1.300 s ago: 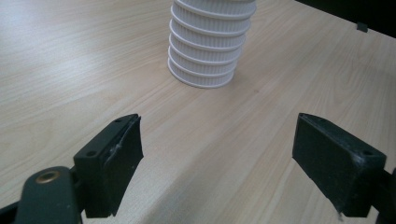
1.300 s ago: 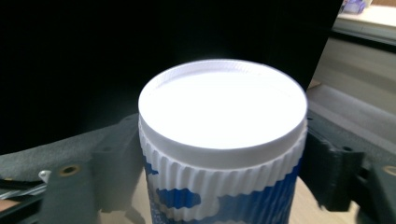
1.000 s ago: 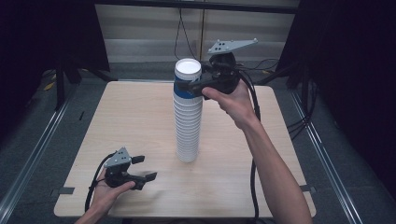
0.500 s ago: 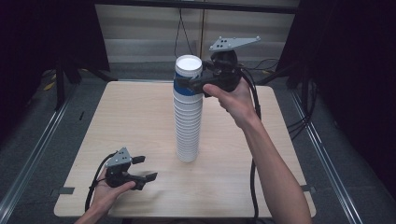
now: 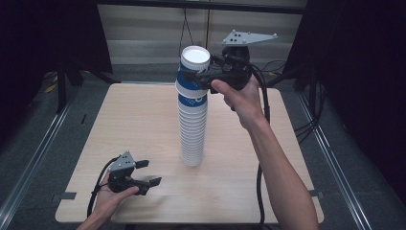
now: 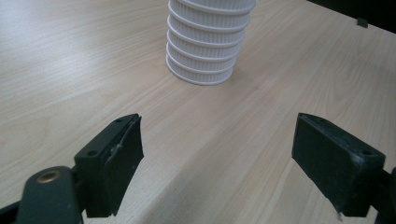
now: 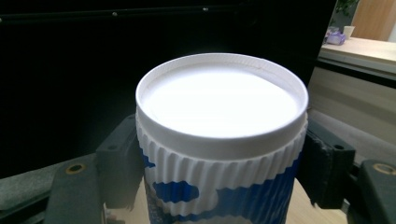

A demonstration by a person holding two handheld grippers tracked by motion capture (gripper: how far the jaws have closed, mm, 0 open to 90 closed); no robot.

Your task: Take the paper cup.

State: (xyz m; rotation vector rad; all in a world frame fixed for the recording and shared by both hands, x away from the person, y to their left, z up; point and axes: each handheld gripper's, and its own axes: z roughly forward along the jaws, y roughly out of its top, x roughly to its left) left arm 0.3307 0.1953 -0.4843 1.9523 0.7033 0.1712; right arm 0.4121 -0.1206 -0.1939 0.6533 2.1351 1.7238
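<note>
I see the top cup (image 5: 193, 72) at the head of a tall stack (image 5: 192, 129) of upside-down ribbed paper cups, white with blue patches, its flat white base facing up. The stack stands on the middle of the counter (image 5: 143, 120), and its upper part leans a little toward the left of the high view. In the right tool view the cup (image 7: 222, 140) sits between the two black jaws, each pressed against its ribbed side just below the white rim, so my right tool (image 5: 203, 76) is clamped on it. In the high view that tool comes in from the right at the height of the stack's top, with its grey plate (image 5: 249, 37) above it and its cable (image 5: 262, 115) hanging down past the forearm (image 5: 282, 172). My left tool (image 5: 146, 175) lies low on the near left part of the counter, well apart from the stack, held in the left hand (image 5: 109, 196). Its jaws stand wide apart with nothing between them. In the left tool view they frame bare wood, and the foot of the stack (image 6: 205, 46) stands farther off on the counter (image 6: 70, 60), its lowest rims resting flat on the surface. Around the counter I see a dark floor with metal rails (image 5: 33, 163) along the left side.
</note>
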